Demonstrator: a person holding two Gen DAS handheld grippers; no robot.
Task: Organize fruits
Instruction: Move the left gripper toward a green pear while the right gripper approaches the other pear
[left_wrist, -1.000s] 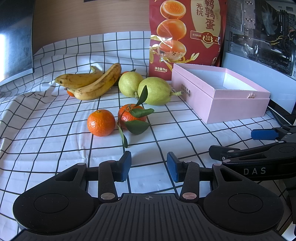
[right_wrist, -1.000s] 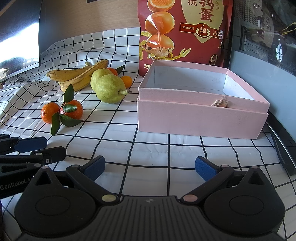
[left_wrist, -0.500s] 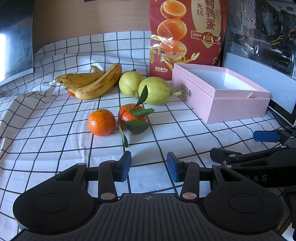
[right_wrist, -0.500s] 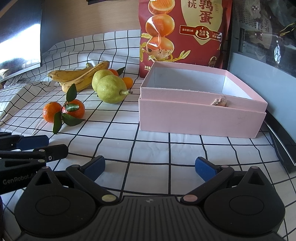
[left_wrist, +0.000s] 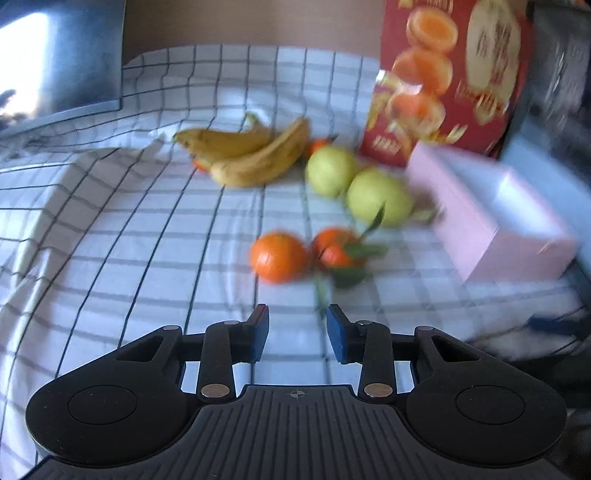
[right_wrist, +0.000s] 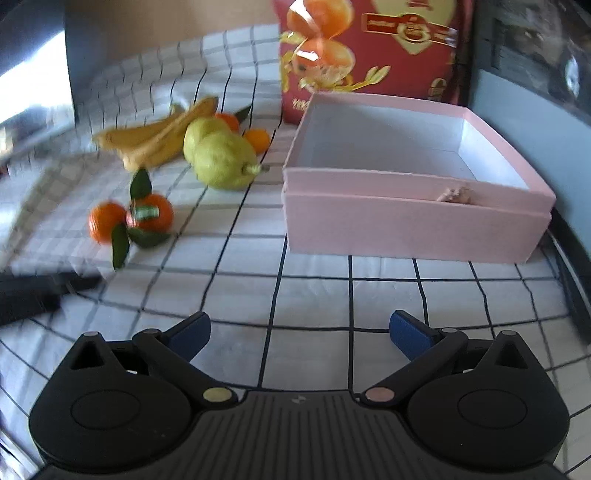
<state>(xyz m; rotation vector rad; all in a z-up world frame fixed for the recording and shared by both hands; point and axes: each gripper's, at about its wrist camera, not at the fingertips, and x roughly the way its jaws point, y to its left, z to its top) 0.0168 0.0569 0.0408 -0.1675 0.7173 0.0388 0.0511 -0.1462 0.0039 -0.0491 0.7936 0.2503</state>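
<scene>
While the left gripper (left_wrist: 297, 332) hangs just short of two oranges (left_wrist: 279, 256), its fingers have just been closing with nothing between them. Beyond the oranges lie two pears (left_wrist: 380, 201) and bananas (left_wrist: 255, 158). Right of the oranges stands the pink box (right_wrist: 413, 229); the right gripper (right_wrist: 299, 334) faces it, fingers spread wide.

Bananas (right_wrist: 159, 142) behind tangerines (right_wrist: 131, 218); pears (right_wrist: 221, 157) between bananas and box (right_wrist: 413, 218); bag (right_wrist: 373, 48) behind box.
</scene>
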